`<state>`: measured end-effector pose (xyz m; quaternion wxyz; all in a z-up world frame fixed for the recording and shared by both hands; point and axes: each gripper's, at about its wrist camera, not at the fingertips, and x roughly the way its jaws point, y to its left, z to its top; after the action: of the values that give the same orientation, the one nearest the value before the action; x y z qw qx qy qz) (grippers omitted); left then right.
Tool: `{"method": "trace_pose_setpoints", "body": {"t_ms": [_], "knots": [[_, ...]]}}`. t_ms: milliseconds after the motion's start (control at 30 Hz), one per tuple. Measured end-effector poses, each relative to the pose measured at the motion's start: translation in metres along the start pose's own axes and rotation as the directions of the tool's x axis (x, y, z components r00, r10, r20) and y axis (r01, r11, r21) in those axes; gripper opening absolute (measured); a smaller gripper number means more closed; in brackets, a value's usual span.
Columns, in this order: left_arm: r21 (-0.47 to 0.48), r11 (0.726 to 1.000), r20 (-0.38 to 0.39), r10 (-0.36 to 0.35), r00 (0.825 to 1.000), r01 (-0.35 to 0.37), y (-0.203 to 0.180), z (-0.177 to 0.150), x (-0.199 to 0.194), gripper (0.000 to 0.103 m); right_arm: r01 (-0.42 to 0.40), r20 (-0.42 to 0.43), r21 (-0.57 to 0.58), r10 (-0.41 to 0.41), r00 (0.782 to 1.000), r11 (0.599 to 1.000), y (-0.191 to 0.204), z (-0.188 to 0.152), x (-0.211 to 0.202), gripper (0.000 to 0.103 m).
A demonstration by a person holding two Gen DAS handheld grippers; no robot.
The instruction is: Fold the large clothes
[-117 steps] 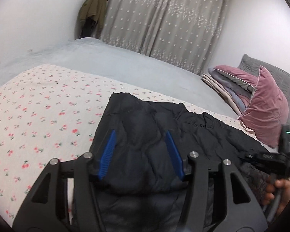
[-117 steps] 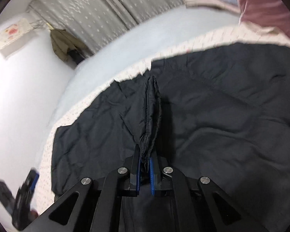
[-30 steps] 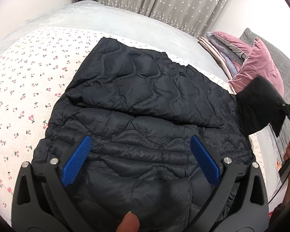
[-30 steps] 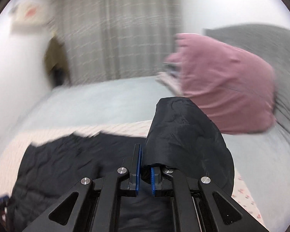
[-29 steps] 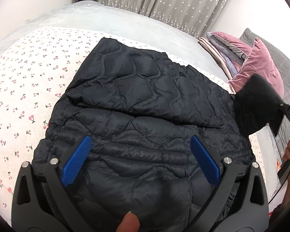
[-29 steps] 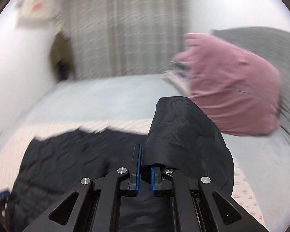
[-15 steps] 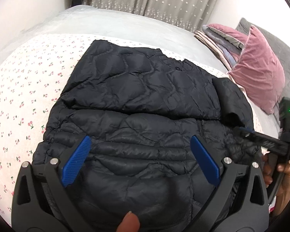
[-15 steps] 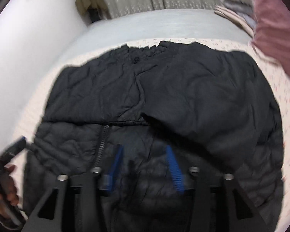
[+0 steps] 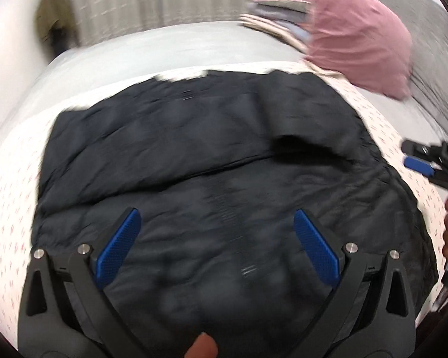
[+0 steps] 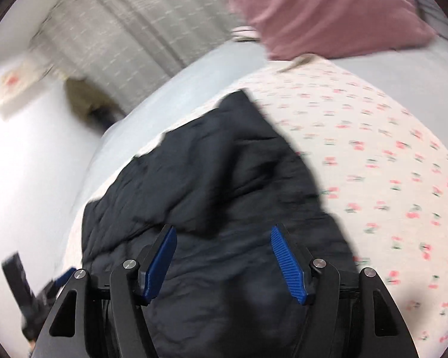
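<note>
in the left wrist view the black quilted jacket [image 9: 212,161] lies spread on the cherry-print sheet [image 9: 12,197] of the bed, and both sleeves look already laid across the chest, the right-hand one ending in a dark cuff [image 9: 298,137] on top of the body. the left claw [image 9: 215,247] hovers over the hem end with its blue pads wide apart and nothing pinched between them. the right claw [image 9: 424,161] shows at the right edge, off the jacket's side. the sleeve step seems finished, so the next move probably calls for taking the hem at both corners and folding the body up toward the collar. the pink pillow [image 9: 355,38] and a stack of folded bedding [image 9: 277,21] sit beyond the collar, near but not on the jacket. in the right wrist view the right claw [image 10: 224,256] has just been opening, its pads stand apart over the jacket's right side, and no cloth is caught between them. the sheet to the right is bare, and the left claw [image 10: 44,286] shows low at the left edge. nothing blocks the fold, though the puffy padding may spring back. both views are smeared by motion, so fine seams are unclear.
</note>
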<state>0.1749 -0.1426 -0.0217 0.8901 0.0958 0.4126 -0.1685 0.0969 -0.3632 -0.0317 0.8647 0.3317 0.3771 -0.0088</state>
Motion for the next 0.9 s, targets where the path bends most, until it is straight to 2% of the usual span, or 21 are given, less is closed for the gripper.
{"method": "trace_pose_setpoints", "body": {"t_ms": [67, 133, 200, 400, 567, 667, 733, 767, 800, 833, 900], "knots": [[0.101, 0.995, 0.015, 0.017, 1.000, -0.018, -0.031, 0.009, 0.008, 0.102, 0.017, 0.007, 0.007, -0.017, 1.000, 1.000, -0.009, 0.005, -0.005, 0.067], [0.222, 0.973, 0.034, 0.051, 0.998, -0.057, -0.067, 0.017, 0.020, 0.102, 0.050, 0.007, -0.016, -0.050, 0.999, 0.999, -0.012, 0.008, -0.007, 0.067], [0.293, 0.954, 0.052, 0.054, 0.997, -0.067, -0.094, 0.024, 0.028, 0.102, 0.061, -0.002, -0.026, -0.061, 0.998, 0.998, -0.018, 0.009, -0.007, 0.067], [0.333, 0.943, 0.026, -0.012, 1.000, 0.003, -0.147, 0.050, 0.053, 0.102, 0.064, 0.003, 0.027, -0.064, 0.998, 0.998, -0.039, 0.008, -0.013, 0.067], [0.350, 0.936, -0.025, 0.041, 0.999, -0.029, -0.168, 0.056, 0.084, 0.099, 0.082, -0.008, 0.024, -0.082, 0.997, 0.996, -0.043, 0.009, -0.012, 0.067], [0.322, 0.946, -0.070, 0.060, 0.996, -0.034, -0.165, 0.057, 0.096, 0.073, 0.075, -0.014, 0.024, -0.075, 0.997, 0.997, -0.042, 0.009, -0.010, 0.067], [0.300, 0.954, -0.069, 0.043, 0.997, -0.020, -0.160, 0.057, 0.093, 0.049, 0.075, -0.017, 0.017, -0.075, 0.997, 0.997, -0.041, 0.008, -0.009, 0.067], [0.293, 0.956, -0.059, 0.035, 0.998, -0.016, -0.158, 0.056, 0.089, 0.044, 0.077, -0.019, 0.013, -0.077, 0.997, 0.997, -0.040, 0.008, -0.008, 0.067], [0.285, 0.959, -0.045, 0.020, 0.999, -0.007, -0.156, 0.057, 0.083, 0.029, 0.078, -0.020, 0.008, -0.078, 0.997, 0.997, -0.039, 0.007, -0.008, 0.067], [0.275, 0.962, -0.035, 0.009, 0.999, 0.001, -0.152, 0.058, 0.078, 0.018, 0.079, -0.022, 0.004, -0.079, 0.997, 0.997, -0.039, 0.006, -0.008, 0.067], [0.240, 0.971, -0.001, -0.013, 1.000, 0.013, -0.140, 0.062, 0.062, 0.015, 0.080, -0.024, 0.001, -0.080, 0.996, 0.997, -0.038, 0.005, -0.007, 0.067]]}}
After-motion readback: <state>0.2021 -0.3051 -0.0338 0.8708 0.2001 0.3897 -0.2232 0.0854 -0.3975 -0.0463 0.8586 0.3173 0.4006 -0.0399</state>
